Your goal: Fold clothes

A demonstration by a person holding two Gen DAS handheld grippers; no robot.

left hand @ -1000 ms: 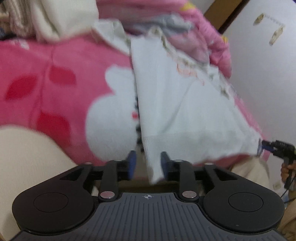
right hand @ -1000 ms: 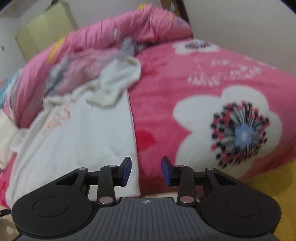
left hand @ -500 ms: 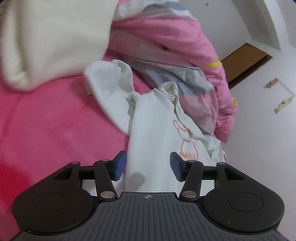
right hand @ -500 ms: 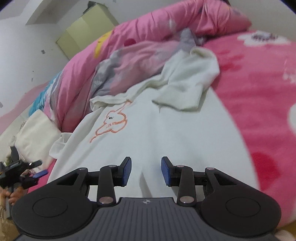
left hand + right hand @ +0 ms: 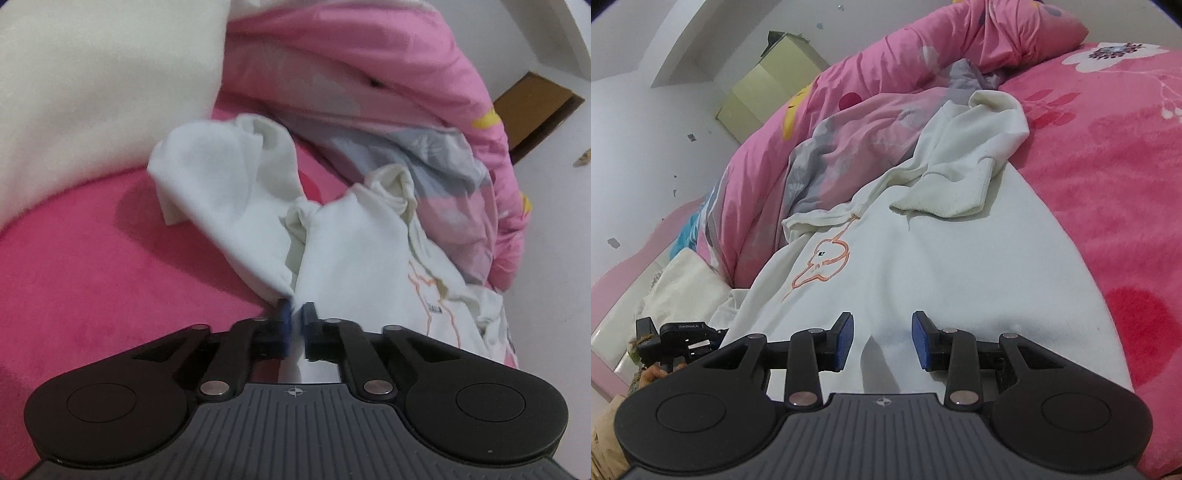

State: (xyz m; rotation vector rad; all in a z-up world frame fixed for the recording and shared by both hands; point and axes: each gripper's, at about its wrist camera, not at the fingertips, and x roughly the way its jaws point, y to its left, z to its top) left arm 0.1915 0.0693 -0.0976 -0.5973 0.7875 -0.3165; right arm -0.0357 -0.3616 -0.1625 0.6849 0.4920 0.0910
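Your left gripper (image 5: 294, 314) is clamped on the side edge of the white sweatshirt (image 5: 354, 258), just below its sleeve (image 5: 221, 184); half a second ago those jaws stood apart. Your right gripper (image 5: 882, 334) hovers with jaws parted over the sweatshirt's body, gripping nothing. You seem to be starting a side fold: next, pinch the hem with the right and carry both across the pink bed (image 5: 1108, 184).
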